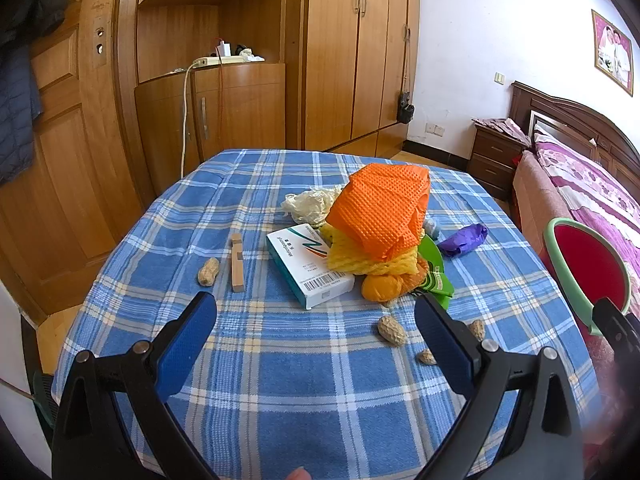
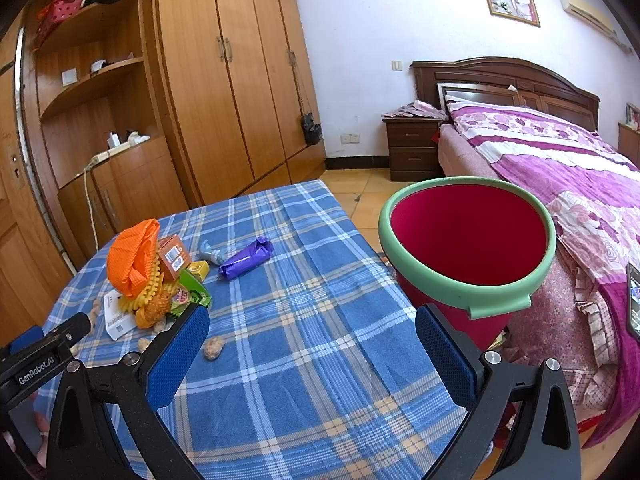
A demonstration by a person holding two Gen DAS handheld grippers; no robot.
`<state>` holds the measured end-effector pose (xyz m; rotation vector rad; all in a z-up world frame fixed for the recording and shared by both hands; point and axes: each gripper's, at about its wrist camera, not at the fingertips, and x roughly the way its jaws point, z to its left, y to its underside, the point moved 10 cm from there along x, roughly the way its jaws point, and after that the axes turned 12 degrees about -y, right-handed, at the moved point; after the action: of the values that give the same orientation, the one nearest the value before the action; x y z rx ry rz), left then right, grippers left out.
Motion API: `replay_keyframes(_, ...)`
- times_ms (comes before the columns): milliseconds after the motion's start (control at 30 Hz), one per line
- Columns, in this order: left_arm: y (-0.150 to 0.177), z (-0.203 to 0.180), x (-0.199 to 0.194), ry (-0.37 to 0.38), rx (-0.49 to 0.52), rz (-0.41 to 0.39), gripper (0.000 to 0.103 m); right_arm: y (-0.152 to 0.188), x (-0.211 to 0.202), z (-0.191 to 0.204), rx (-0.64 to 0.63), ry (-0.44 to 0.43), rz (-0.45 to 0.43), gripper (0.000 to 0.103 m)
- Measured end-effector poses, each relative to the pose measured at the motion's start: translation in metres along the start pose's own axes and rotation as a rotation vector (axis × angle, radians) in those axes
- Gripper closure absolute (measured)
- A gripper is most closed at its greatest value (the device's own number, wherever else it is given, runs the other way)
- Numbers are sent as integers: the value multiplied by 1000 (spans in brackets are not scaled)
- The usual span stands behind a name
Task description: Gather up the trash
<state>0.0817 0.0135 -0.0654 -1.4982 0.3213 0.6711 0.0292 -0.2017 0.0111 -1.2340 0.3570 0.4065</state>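
Both spread, empty grippers are held low over the checked table (image 1: pixel 280 380); the trash pile (image 1: pixel 380 232) is found dead ahead of the left gripper (image 1: pixel 316 320), nearer it, bucket (image 2: pixel 468 292) beside right gripper (image 2: pixel 312 340).

We see left hand-held gripper (image 1: pixel 316 320) spread wide, empty, above checked worktop (image 1: pixel 280 380). Trash heap at 12 o'clock: orange mesh (image 1: pixel 380 212), white box (image 1: pixel 308 268). Peanut (image 1: pixel 392 331) at 1 o'clock.
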Motion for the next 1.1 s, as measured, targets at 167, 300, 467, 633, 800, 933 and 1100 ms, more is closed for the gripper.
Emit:
replay_keyframes(167,-1,4,2,-4,1,-1,5,0,0,0,1,1,1,1)
replay_keyframes(300,-5,7,4,-12,1,-1,5,-2,0,0,1,1,-5,1)
replay_keyframes(467,-13,7,7,-15,8,-7,5,-10,4,-4,19,-19,-19,1)
replay_keyframes(633,-20,3,13,-10,22,-2,5,-16,11,-9,33,-40,-16,1)
replay_keyframes(800,-25,-5,21,1,34,15,5,-24,17,-14,41,-49,-30,1)
replay_keyframes(933,-32,-14,29,20,42,25,5,-30,23,-17,41,-50,-33,1)
replay_keyframes(1100,-43,-26,36,39,53,25,5,-34,37,-18,40,-72,-14,1)
